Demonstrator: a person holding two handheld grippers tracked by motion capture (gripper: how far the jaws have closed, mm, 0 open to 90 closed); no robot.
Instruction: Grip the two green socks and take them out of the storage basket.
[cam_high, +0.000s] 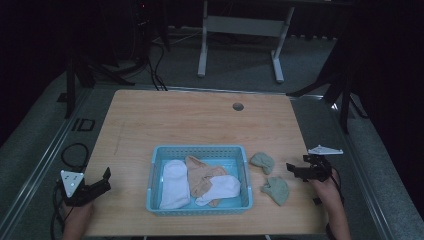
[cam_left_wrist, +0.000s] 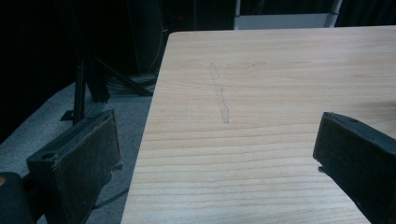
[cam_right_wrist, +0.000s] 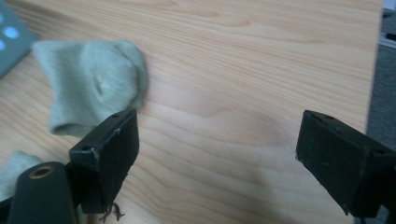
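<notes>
Socks fill your pale blue slotted plastic basket (cam_high: 155, 176) in the high view: two white, one tan, likely sorted there. Two grey-green ankle socks (cam_high: 262, 161) lie just right of it, near your right gripper (cam_high: 301, 170); your left gripper (cam_high: 102, 182) waits well apart.

Your left gripper view shows wide jaws over bare wooden table (cam_left_wrist: 280, 79).

Your right gripper view shows wide jaws, empty, one green sock beside the left jaw.

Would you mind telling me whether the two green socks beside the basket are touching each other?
Apart. The high view shows bare wood between the farther green sock and the nearer green sock, right of the blue basket.
</notes>
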